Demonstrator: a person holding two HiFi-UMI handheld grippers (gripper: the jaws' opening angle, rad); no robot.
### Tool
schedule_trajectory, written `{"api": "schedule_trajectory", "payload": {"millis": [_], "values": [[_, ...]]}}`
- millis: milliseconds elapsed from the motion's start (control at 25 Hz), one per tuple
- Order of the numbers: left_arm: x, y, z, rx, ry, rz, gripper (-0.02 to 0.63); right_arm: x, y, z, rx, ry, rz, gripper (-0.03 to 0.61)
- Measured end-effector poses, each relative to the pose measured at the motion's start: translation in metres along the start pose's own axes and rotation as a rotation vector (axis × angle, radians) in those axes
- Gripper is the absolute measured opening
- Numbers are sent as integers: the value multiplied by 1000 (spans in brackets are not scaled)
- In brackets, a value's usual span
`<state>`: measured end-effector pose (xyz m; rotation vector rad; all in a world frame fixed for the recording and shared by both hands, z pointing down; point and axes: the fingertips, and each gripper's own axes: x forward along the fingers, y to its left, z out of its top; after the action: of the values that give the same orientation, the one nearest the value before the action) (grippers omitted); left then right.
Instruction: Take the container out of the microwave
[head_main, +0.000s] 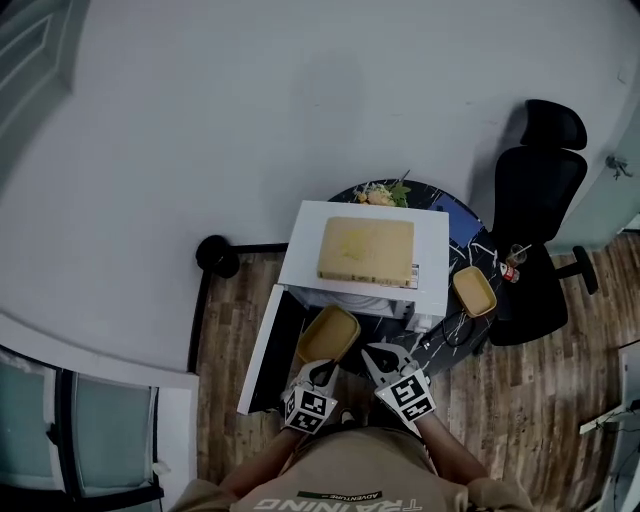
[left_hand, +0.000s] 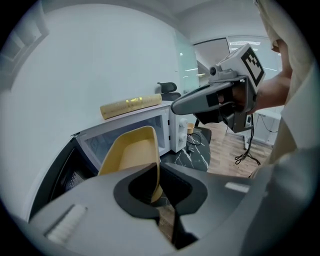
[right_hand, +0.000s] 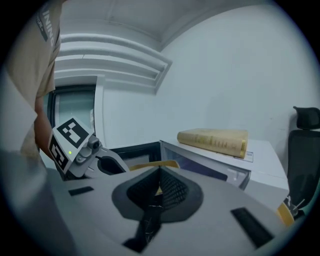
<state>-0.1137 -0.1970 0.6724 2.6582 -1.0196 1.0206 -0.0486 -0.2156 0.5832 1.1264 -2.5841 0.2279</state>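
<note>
Pinching the container (left_hand: 127, 155), rim partly hidden: left gripper (left_hand: 160, 176)

The head view is looking steeply down from high above, the microwave (head_main: 430, 250) just below centre, the left gripper (head_main: 321, 372) and right gripper (head_main: 376, 353) at 6 o'clock. Each gripper view is riding close behind its own jaws, facing the microwave's front from nearby, the left one hard against the container (left_hand: 131, 155). All three are sharing the microwave and the yellow book (head_main: 366, 250) on top.
</note>
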Motion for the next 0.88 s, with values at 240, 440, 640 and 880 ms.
{"api": "schedule_trajectory", "payload": {"millis": [240,440,640,880], "values": [[-16,-1,-12,-27,-27,-37,23,-11,33,-1,-8,32,-72,8],[-18,-1,-15,-36,-62,-62,23,-15,44,-1,1,29,-130,8],[-30,-10,-9,-30,-85,-58,23,-30,50,0,32,21,-153,8],[-47,-12,8,-47,-102,-24,23,-36,50,4,26,14,-136,8]]}}
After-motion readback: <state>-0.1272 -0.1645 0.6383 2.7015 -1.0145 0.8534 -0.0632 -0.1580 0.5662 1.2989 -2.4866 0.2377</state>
